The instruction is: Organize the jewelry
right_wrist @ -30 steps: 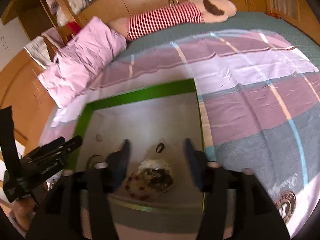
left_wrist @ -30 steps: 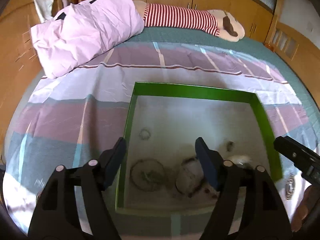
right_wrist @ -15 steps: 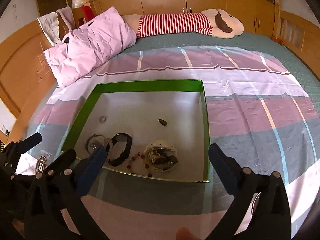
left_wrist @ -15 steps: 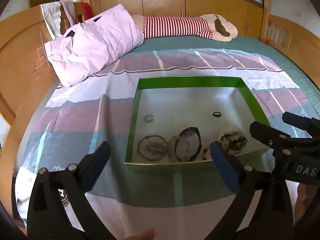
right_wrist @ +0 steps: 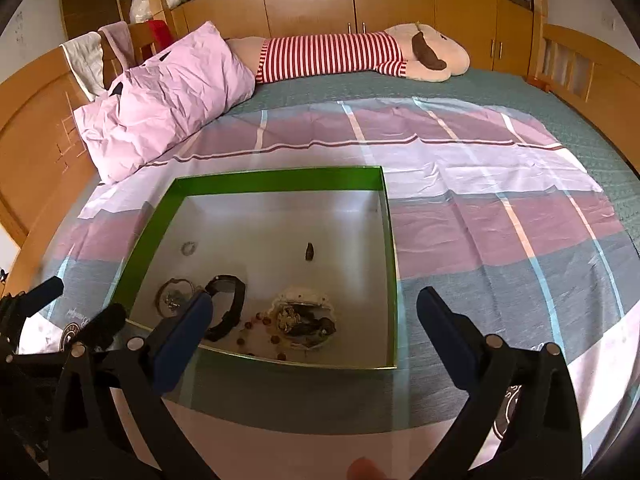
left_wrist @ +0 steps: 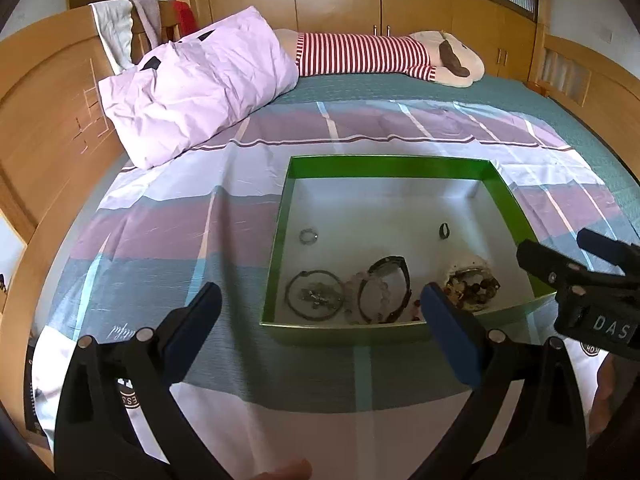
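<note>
A green-walled box (left_wrist: 388, 166) (right_wrist: 276, 178) lies on the bed. Inside it are a small silver ring (left_wrist: 308, 235), a dark ring (left_wrist: 444, 231) (right_wrist: 309, 251), a wire bangle with charms (left_wrist: 315, 295) (right_wrist: 174, 300), a black watch (left_wrist: 386, 284) (right_wrist: 226, 306), pale pink beads (left_wrist: 376, 296), scattered red beads (right_wrist: 260, 316) and a beaded heap on a white pad (left_wrist: 472, 282) (right_wrist: 304, 316). My left gripper (left_wrist: 320, 336) is open and empty, held before the box's near wall. My right gripper (right_wrist: 314, 338) is open and empty, also before the near wall.
The striped purple and teal bedsheet (right_wrist: 500, 200) surrounds the box. A pink pillow (left_wrist: 192, 92) and a striped plush toy (left_wrist: 380, 56) lie at the far side. Wooden bed rails (left_wrist: 44, 128) border the left. The right gripper's body shows in the left wrist view (left_wrist: 592, 292).
Both grippers have pulled back and up from inside the box, and their jaws have opened wide. The jewelry stays in the box.
</note>
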